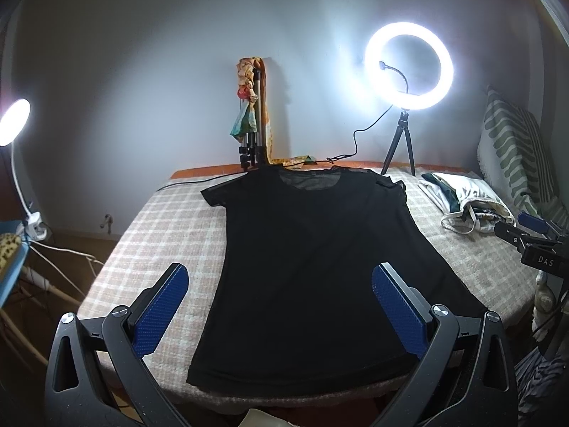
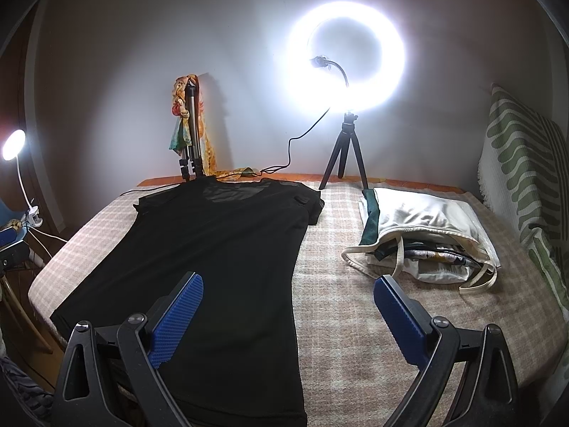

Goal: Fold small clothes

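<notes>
A black short-sleeved T-shirt lies flat on the checked bed cover, neck toward the wall, hem at the near edge. My left gripper is open and empty above the shirt's lower half, its blue pads either side of it. My right gripper is open and empty above the shirt's right edge, left pad over the shirt, right pad over bare cover. The right gripper also shows at the right edge of the left wrist view.
A white tote bag stuffed with clothes lies on the right. A ring light on a small tripod and a folded tripod with a scarf stand at the wall. A striped pillow leans right. A clip lamp glows left.
</notes>
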A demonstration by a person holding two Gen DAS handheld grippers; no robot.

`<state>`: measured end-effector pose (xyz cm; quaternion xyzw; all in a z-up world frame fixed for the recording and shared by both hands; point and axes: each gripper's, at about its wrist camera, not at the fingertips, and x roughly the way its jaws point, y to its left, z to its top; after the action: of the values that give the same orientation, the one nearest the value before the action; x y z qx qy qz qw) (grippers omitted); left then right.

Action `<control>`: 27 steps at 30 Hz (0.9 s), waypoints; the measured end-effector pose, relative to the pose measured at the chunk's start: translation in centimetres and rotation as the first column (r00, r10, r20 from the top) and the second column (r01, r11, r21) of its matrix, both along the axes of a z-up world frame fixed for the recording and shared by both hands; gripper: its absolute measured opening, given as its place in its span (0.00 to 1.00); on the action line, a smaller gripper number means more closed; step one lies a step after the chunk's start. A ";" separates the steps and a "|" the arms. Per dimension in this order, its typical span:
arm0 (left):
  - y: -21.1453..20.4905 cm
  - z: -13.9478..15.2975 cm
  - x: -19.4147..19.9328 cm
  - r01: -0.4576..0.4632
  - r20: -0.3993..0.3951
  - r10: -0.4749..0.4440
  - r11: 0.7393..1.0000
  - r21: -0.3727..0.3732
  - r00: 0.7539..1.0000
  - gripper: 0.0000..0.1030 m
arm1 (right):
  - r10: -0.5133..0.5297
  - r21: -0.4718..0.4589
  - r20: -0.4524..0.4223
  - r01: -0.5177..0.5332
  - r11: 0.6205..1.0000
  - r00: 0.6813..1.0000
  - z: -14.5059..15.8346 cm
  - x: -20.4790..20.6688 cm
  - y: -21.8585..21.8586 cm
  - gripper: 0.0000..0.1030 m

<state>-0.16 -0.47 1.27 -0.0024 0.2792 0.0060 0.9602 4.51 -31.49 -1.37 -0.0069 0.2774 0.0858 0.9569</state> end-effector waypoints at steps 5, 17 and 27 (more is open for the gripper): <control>-0.1 0.0 -0.2 0.000 0.005 0.000 1.000 0.001 1.000 1.00 | 0.000 -0.001 0.000 0.000 1.000 1.000 -0.1 0.0 0.1 0.95; -0.2 0.0 -0.3 0.001 0.004 -0.001 1.000 -0.001 1.000 1.00 | 0.000 0.000 0.000 0.000 1.000 1.000 -0.3 0.0 0.0 0.95; -0.2 -0.1 -0.4 -0.001 0.002 0.001 1.000 -0.003 1.000 1.00 | 0.000 0.001 -0.002 0.000 1.000 1.000 -0.1 0.1 0.1 0.95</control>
<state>-0.59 -0.65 1.19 -0.0039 0.2782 0.0058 0.9605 4.59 -31.43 -1.49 -0.0065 0.2782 0.0860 0.9566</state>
